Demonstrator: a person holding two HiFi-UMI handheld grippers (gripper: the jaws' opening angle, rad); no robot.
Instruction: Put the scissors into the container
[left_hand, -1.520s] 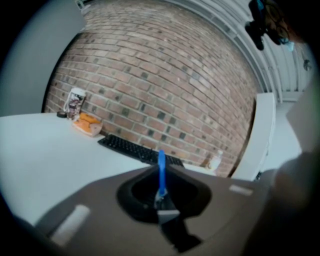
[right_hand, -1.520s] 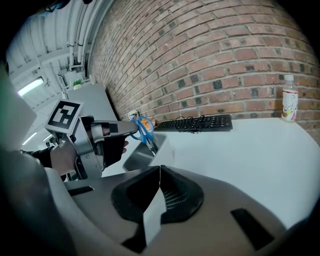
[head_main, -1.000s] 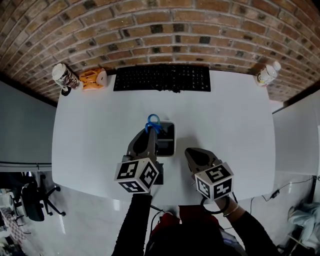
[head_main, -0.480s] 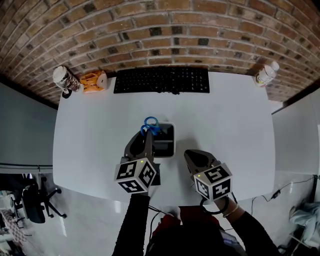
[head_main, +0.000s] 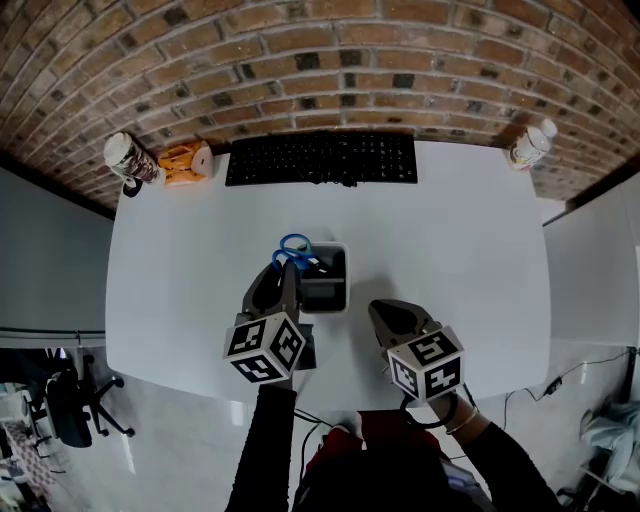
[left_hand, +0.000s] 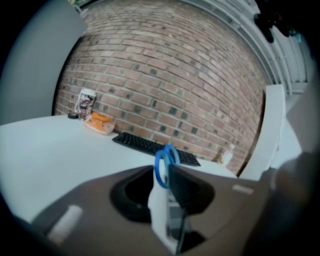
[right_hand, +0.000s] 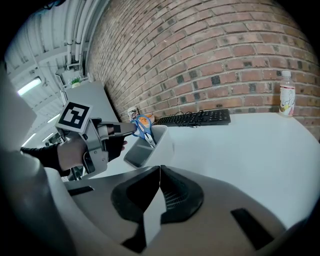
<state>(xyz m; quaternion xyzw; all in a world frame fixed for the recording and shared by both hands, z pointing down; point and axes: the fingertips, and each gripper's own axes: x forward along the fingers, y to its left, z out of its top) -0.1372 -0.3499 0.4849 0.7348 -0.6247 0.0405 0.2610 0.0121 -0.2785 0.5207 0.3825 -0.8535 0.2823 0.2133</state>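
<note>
Left gripper view: left tongs clamped on the blue-handled scissors; right tongs pressed together, empty. Risk: the blades may snag the rim of the container just ahead of the left tongs and tip it, since nothing steadies it.

Head view: above, looking steeply down on the whole tabletop. Left gripper view: low, close over tabletop, facing keyboard and brick wall; foreground blurred, seemingly tilted. Right gripper view: low, angled leftward at container; all share keyboard, wall.

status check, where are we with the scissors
Left gripper shut on scissors, blades tipped into container, not yet released. Right gripper shut, empty. Nothing blocking.
</note>
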